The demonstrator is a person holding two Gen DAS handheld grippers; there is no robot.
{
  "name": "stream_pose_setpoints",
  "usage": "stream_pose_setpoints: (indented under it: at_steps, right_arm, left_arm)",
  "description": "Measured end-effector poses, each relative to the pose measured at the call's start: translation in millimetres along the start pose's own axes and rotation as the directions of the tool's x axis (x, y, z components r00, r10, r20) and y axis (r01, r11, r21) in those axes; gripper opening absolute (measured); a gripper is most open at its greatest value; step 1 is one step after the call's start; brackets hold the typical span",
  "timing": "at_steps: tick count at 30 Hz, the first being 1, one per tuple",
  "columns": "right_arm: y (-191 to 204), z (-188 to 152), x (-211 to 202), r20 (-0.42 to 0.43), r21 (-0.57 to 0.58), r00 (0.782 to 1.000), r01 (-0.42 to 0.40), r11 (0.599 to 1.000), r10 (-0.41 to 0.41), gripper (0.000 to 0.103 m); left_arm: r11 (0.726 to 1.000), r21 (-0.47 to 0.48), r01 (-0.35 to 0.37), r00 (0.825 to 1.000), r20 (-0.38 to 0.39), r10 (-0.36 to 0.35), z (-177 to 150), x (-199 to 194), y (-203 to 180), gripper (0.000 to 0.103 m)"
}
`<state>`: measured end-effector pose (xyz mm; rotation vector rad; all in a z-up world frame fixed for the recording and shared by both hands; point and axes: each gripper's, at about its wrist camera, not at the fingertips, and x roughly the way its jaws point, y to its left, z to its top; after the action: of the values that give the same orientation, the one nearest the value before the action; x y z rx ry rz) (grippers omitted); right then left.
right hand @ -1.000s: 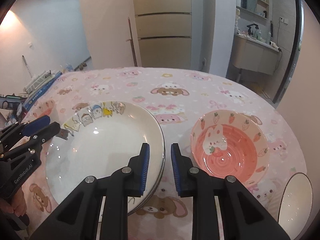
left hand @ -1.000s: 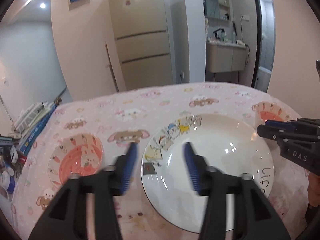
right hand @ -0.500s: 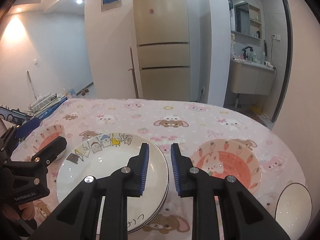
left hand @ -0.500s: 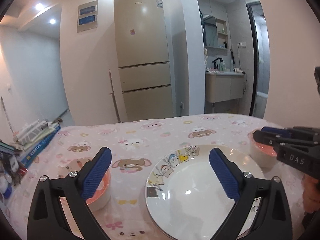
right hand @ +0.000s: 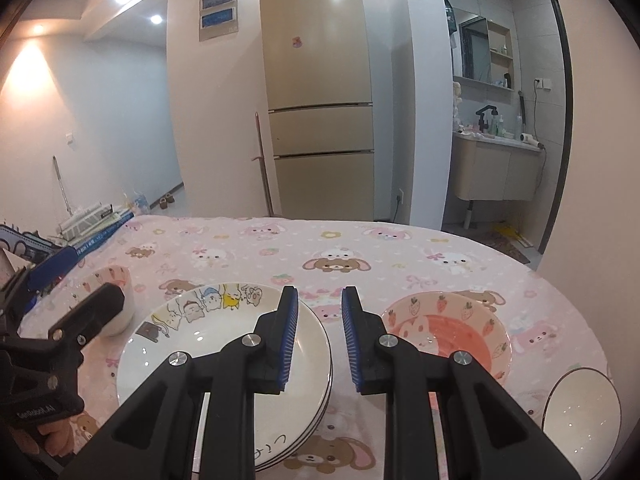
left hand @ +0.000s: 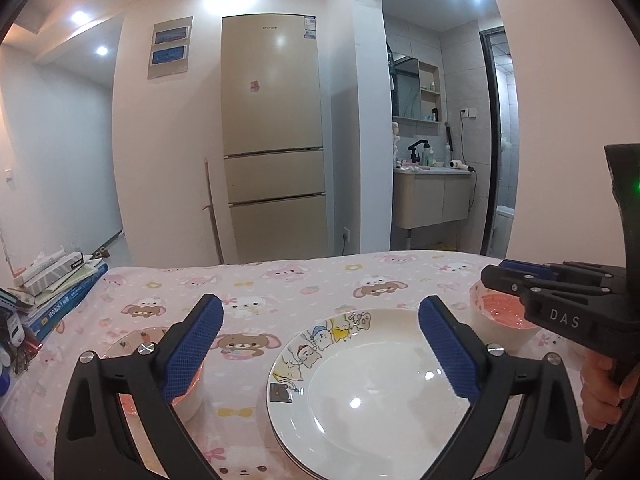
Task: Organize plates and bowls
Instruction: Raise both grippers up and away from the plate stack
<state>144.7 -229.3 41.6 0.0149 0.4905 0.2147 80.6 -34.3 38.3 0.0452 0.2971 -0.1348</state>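
Note:
A stack of white plates with cartoon drawings (left hand: 368, 396) (right hand: 208, 344) lies on the pink tablecloth. My left gripper (left hand: 320, 344) is open wide and empty above the plates' left edge. A pink carrot-print bowl (left hand: 188, 384) (right hand: 116, 288) sits to the left, partly behind my left finger. Another pink bowl (right hand: 448, 332) (left hand: 500, 316) sits to the right of the plates. My right gripper (right hand: 320, 340) hovers between the plates and that bowl, jaws narrowly apart with nothing between them. A white bowl with a dark rim (right hand: 580, 420) is at the far right.
A pile of books and boxes (left hand: 56, 284) (right hand: 92, 224) sits at the table's left edge. The table's far edge (right hand: 320, 222) faces a fridge (right hand: 320, 120). A washbasin cabinet (right hand: 496, 172) stands at the back right.
My left gripper opened wide and both grippers rose and tilted up away from the plates. The right gripper's jaw gap stayed narrow.

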Motion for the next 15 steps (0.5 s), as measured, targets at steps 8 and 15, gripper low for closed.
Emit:
stream_pose_setpoints:
  at_steps: [8, 15]
  right_arm:
    - [6, -2, -9, 0.086, -0.055, 0.996, 0.015, 0.998, -0.01, 0.063]
    - [12, -6, -6, 0.076, 0.004, 0.997, -0.017, 1.0, 0.016, 0.067]
  left_arm:
    - [0.998, -0.054, 0.024, 1.0, -0.018, -0.025, -1, 6, 8, 0.098]
    - [0.995, -0.099, 0.025, 0.999, -0.029, -0.028, -3, 9, 19, 0.098]
